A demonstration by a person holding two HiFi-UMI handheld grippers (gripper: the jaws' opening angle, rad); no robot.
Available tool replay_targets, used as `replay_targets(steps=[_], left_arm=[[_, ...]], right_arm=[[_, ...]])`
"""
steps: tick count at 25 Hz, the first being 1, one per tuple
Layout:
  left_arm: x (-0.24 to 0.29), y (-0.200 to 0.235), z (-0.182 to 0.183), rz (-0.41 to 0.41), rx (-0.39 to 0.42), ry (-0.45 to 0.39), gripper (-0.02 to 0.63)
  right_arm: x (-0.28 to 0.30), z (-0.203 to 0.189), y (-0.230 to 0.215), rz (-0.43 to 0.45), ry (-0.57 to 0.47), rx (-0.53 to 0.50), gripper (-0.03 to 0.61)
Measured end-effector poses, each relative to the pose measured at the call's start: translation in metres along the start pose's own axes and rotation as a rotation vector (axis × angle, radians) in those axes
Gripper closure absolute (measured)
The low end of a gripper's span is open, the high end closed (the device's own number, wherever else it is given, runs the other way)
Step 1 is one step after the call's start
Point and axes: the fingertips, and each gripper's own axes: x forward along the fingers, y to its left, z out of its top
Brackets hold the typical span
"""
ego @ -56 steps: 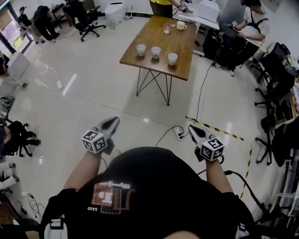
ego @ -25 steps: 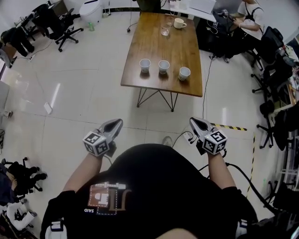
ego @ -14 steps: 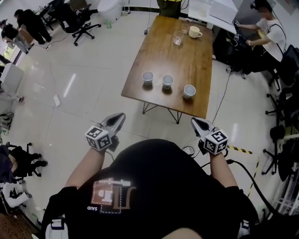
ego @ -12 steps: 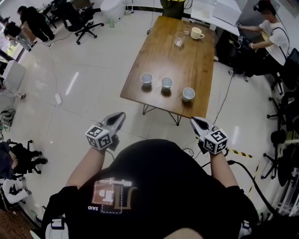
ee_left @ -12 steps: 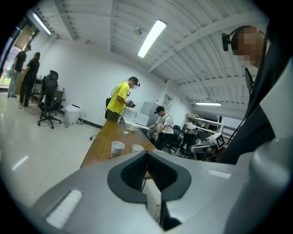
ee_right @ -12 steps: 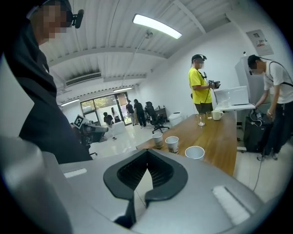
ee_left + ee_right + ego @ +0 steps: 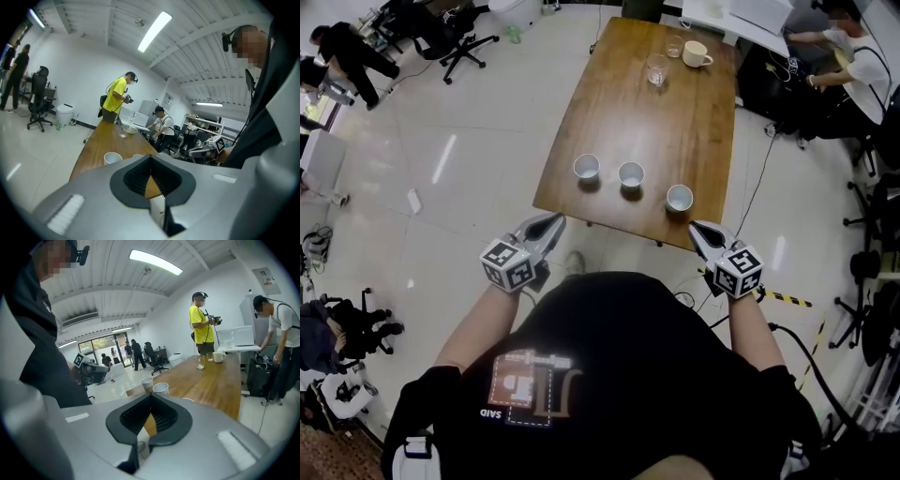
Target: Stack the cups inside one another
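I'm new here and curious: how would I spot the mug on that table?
Find the long wooden table. At its far end, beside two glasses, stands the mug: cream, with a handle, unlike the three handleless cups at the near end.

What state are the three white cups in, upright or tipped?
Upright and separate: left cup, middle cup and right cup stand apart in a row on the table, mouths facing up.

On the table (image 7: 675, 122), three cups (image 7: 630, 174) line the near end, a mug (image 7: 697, 53) and glass (image 7: 656, 68) the far end.
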Motion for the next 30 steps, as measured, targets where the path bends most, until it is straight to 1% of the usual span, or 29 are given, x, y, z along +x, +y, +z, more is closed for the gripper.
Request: replay_targets(steps=[5,7,9,11,15,18,26,28,30], left_arm=[[0.031,0.046,0.010,-0.124,-0.014,0.040,0.612],[0.042,0.060,0.015,-0.175,-0.007,0.067,0.612],[0.052,0.069,0.018,-0.206,0.003,0.087,0.612],[0.060,0.075,0.019,-0.214,0.009,0.101,0.612],[0.074,0.081,0.018,-0.168,0.001,0.095,0.612],[0.079,0.077,0.016,-0.130,-0.029,0.078,0.612],[0.075,0.072,0.012,-0.088,-0.050,0.053,0.612],[0.070,0.074,0.015,-0.080,-0.056,0.040,0.612],[0.064,0.080,0.017,-0.068,-0.062,0.027,0.612]], right_arm=[[0.033,0.023,-0.008,-0.105,0.001,0.015,0.561],[0.044,0.028,-0.014,-0.142,0.002,0.041,0.545],[0.051,0.029,-0.024,-0.178,0.013,0.059,0.536],[0.054,0.029,-0.032,-0.192,0.024,0.064,0.529],[0.051,0.029,-0.046,-0.170,0.040,0.059,0.522],[0.050,0.033,-0.050,-0.134,0.065,0.020,0.518],[0.082,0.057,-0.029,-0.010,0.108,-0.132,0.511],[0.096,0.067,-0.017,0.027,0.131,-0.189,0.508],[0.116,0.077,-0.002,0.068,0.164,-0.272,0.505]])
